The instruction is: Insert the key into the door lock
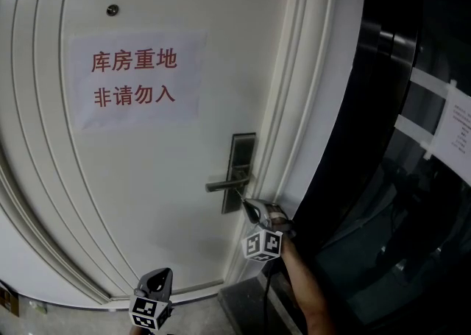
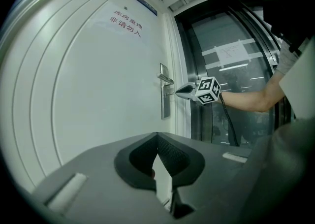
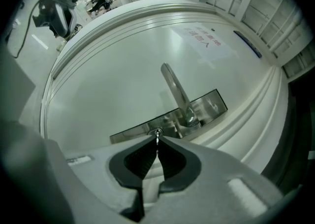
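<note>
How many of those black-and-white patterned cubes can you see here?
2. One cube rides on the left gripper, low by the door; the other cube is on the right gripper, beside the lock plate. None seems hidden.

Left claw [image 2: 157, 136] closed, white door [image 2: 98, 100] with paper notice [image 2: 127, 23], right claw [image 2: 178, 90] at lock plate [image 2: 165, 106]

A white panelled door [image 1: 147, 201] carries everything here. A paper notice [image 1: 135, 79] with red characters is stuck on it, a small peephole [image 1: 112, 10] at its 11 o'clock. At the notice's 4 o'clock sits a metal lock plate [image 1: 241, 151], its handle [image 1: 224, 184] pointing to 9 o'clock.
</note>
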Motion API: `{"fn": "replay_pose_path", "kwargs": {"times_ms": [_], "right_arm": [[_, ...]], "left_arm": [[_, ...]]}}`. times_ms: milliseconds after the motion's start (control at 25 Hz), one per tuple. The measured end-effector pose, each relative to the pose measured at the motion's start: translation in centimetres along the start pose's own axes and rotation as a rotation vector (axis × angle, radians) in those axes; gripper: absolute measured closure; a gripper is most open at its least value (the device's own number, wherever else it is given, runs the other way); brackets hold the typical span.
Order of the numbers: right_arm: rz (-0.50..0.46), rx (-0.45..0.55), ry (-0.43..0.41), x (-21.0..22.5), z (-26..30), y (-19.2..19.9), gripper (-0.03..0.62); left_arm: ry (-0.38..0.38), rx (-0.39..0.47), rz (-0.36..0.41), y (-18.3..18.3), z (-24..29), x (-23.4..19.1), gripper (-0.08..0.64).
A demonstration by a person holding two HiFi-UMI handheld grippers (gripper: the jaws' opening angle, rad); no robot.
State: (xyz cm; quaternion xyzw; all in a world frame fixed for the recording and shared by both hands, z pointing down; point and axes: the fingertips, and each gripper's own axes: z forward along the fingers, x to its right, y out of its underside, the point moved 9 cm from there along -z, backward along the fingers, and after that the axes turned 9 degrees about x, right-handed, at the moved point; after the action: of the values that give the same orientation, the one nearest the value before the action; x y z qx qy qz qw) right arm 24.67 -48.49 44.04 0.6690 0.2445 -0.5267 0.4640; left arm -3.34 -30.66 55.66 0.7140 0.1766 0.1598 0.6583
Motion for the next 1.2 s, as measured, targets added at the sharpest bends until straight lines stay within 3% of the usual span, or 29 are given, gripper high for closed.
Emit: {"fn": "replay_pose_path", "kwargs": {"times_ms": [360,1200], "right_arm": [[-0.015,-0.012,-0.008,0.2,0.3,0.2,0.581],[-0.297,-0.082,-0.024,-0.5,0.5,-1.8,0.581]], "left_arm": [[0.006,-0.001,-0.009,0.2,0.3,-0.3,0.558],[0.014,0.012,-0.03,0.3,0.2,-0.4,0.558]]}}
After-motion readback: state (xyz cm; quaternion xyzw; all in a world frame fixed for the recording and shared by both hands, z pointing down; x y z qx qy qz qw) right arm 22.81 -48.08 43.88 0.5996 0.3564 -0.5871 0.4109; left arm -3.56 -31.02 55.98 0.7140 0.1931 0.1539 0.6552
